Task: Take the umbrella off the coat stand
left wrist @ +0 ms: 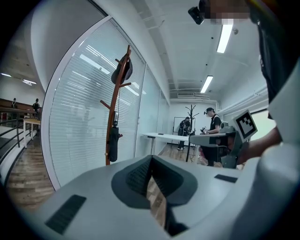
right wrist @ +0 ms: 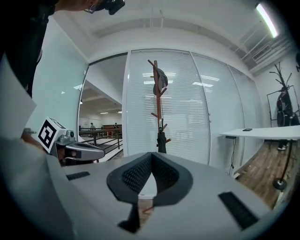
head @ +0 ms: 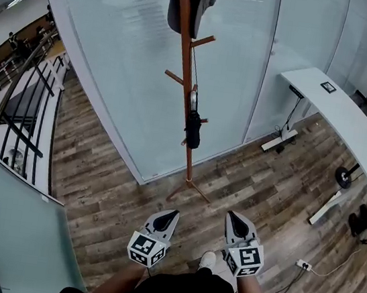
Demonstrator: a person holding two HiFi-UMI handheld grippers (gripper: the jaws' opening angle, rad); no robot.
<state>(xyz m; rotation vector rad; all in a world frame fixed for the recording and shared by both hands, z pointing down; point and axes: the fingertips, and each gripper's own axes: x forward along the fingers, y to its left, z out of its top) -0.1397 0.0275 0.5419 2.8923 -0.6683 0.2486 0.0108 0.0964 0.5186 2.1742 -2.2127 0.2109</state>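
Observation:
A brown wooden coat stand stands on the wood floor before a frosted glass wall. A folded black umbrella hangs by its strap from a low peg; the umbrella also shows in the left gripper view, and the umbrella straight ahead in the right gripper view. A dark cap hangs near the top. My left gripper and right gripper are held side by side well short of the stand, both shut and empty.
A white desk stands at the right with a cable and power strip on the floor. A railing runs along the left behind glass. Two people stand by a far desk in the left gripper view.

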